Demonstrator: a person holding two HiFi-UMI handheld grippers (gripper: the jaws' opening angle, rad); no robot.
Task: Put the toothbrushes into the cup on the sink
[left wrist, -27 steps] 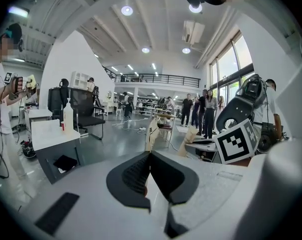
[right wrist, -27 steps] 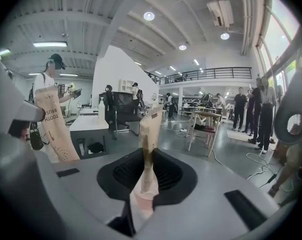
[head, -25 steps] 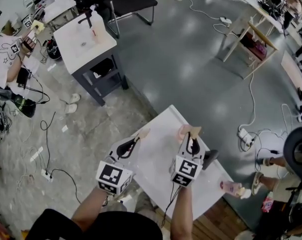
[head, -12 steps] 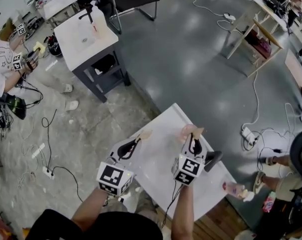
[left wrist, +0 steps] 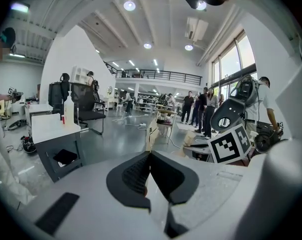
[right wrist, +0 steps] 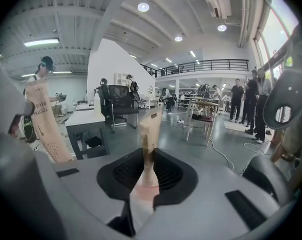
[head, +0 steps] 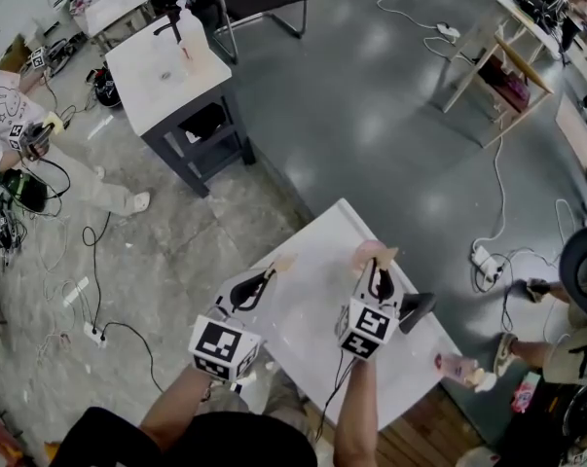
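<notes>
Left tool (left wrist: 149,155) pinches a toothbrush packet (left wrist: 151,134) — seemingly edge-on; right tool (right wrist: 149,158) pinches a second packet (right wrist: 151,126).

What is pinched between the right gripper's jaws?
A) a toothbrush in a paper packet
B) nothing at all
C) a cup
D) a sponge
A: in the right gripper view, the right gripper has its jaws closed on a tan paper toothbrush packet that stands up between them.

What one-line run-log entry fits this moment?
left gripper: jaws shut on left toothbrush packet | right gripper: jaws shut on right toothbrush packet | both at white counter
</notes>
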